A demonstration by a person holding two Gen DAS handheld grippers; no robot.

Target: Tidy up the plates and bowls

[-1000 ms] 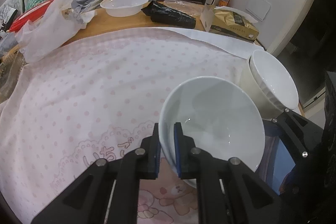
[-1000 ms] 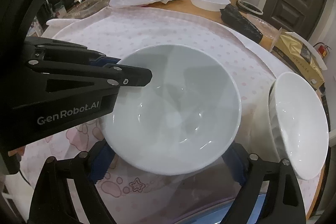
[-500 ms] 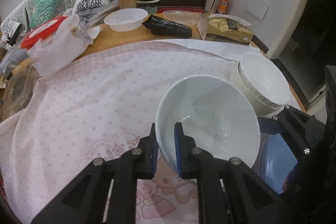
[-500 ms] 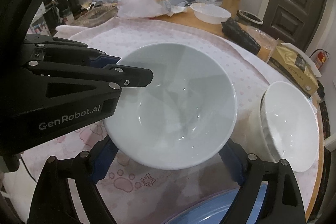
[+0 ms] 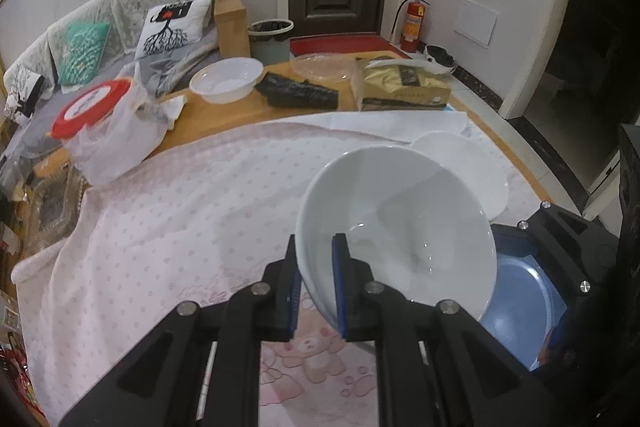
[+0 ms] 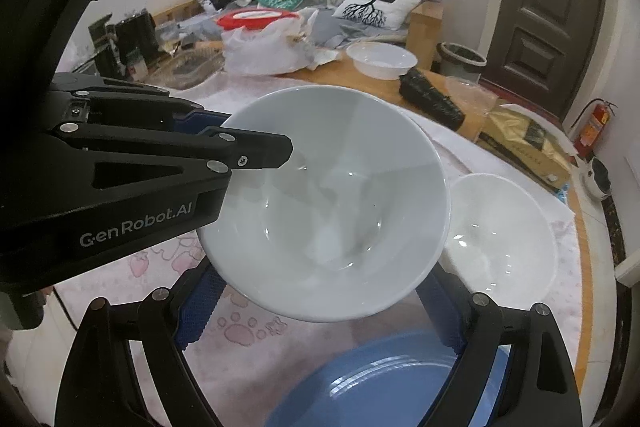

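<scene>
A white bowl is pinched at its rim by the left gripper, not yet stacked into the second bowl, while the right gripper is held wide open.

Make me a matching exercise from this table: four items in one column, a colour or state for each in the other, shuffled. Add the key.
1. held bowl
2. plate
3. bag
4. lid

A. red
B. pinched at the rim by the left gripper
C. blue
D. black

Pairs: 1-B, 2-C, 3-D, 4-A
</scene>
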